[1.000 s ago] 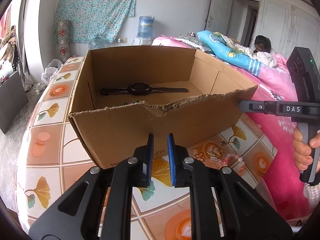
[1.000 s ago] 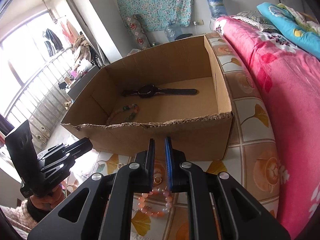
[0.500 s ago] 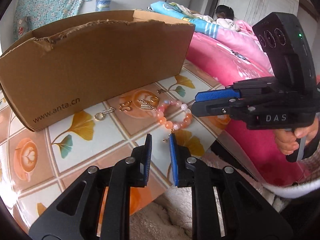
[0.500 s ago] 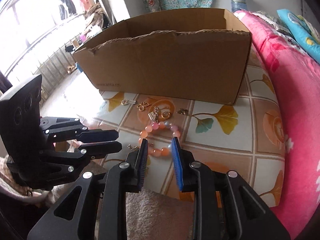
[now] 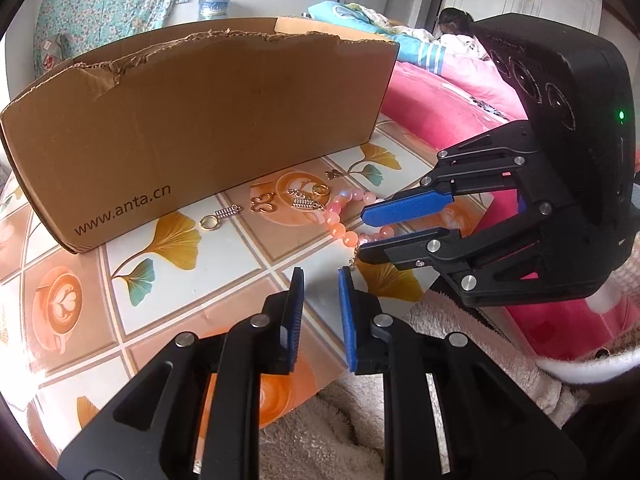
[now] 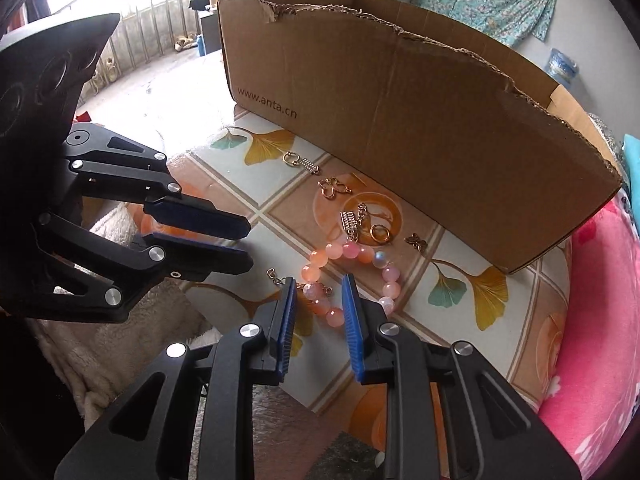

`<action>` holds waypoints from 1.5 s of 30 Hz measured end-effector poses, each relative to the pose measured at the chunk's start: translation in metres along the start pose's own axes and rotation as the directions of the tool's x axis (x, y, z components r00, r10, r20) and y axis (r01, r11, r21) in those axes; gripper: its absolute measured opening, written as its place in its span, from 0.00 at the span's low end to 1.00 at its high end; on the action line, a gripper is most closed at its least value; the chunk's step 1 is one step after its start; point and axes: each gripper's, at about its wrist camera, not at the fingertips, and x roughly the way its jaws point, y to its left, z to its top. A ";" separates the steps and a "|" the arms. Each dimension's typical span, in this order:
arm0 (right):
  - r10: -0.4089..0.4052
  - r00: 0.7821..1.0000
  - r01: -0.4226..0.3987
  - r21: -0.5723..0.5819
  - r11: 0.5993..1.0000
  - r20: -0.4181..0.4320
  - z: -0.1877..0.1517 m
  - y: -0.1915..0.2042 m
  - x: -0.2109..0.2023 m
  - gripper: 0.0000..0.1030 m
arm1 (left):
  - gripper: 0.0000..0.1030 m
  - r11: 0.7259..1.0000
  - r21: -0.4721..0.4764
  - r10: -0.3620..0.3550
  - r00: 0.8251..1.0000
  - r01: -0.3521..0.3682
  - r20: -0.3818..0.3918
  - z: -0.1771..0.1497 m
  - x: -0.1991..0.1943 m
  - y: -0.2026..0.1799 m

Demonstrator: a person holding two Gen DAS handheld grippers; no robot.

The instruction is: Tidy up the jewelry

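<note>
Right gripper (image 6: pixel 318 294) had just been closing, ribbed blue pads straddling the round pink bead bracelet (image 6: pixel 352 276) without pressing it. Left gripper (image 5: pixel 320 288) stood slightly apart, empty. Bracelet lay on the glossy tiled tabletop (image 5: pixel 132 320) beside small gold charms (image 5: pixel 260 204) (in front of the torn-edged cardboard box (image 5: pixel 200 128)).

Cardboard box (image 5: pixel 224 120) near wall is hiding its inside from you in both views. Your right gripper (image 5: pixel 362 235) is covering part of the bead bracelet (image 6: pixel 352 276) in the left view, and its own fingers (image 6: pixel 352 312) are covering the near beads. Small gold charms (image 6: pixel 334 189) are reading too tiny to identify. Your hands are sitting out of frame.
</note>
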 end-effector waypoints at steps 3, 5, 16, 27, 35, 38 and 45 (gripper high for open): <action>0.046 0.999 -0.046 0.064 0.997 0.006 -0.002 -0.011 -0.001 0.10 | 0.16 1.000 0.005 -0.003 1.000 0.003 0.001 0.000 0.000 -0.001; 0.066 0.998 -0.068 0.127 0.990 0.020 -0.006 -0.022 -0.003 0.10 | 0.16 1.000 0.011 -0.004 1.000 0.004 0.000 0.000 -0.001 -0.002; 0.120 0.987 -0.153 0.434 0.888 0.103 -0.034 -0.079 -0.010 0.10 | 0.22 0.998 0.056 0.003 1.000 -0.003 -0.007 0.007 0.010 -0.015; 0.052 0.993 -0.101 0.519 0.849 0.108 -0.038 -0.093 -0.006 0.10 | 0.16 0.978 0.191 0.082 0.997 -0.081 0.000 0.016 0.027 -0.039; 0.046 0.990 -0.110 0.546 0.831 0.130 -0.041 -0.094 -0.005 0.10 | 0.00 0.975 0.205 0.086 0.996 -0.083 -0.004 0.020 0.031 -0.043; 0.027 0.991 -0.096 0.554 0.827 0.132 -0.042 -0.094 -0.006 0.10 | 0.00 0.986 0.159 0.050 0.999 -0.050 0.004 0.020 0.024 -0.036; -0.105 0.989 0.026 0.567 0.824 0.108 -0.044 -0.095 -0.012 0.10 | 0.00 0.996 0.061 0.064 0.997 -0.067 0.052 0.021 0.003 -0.015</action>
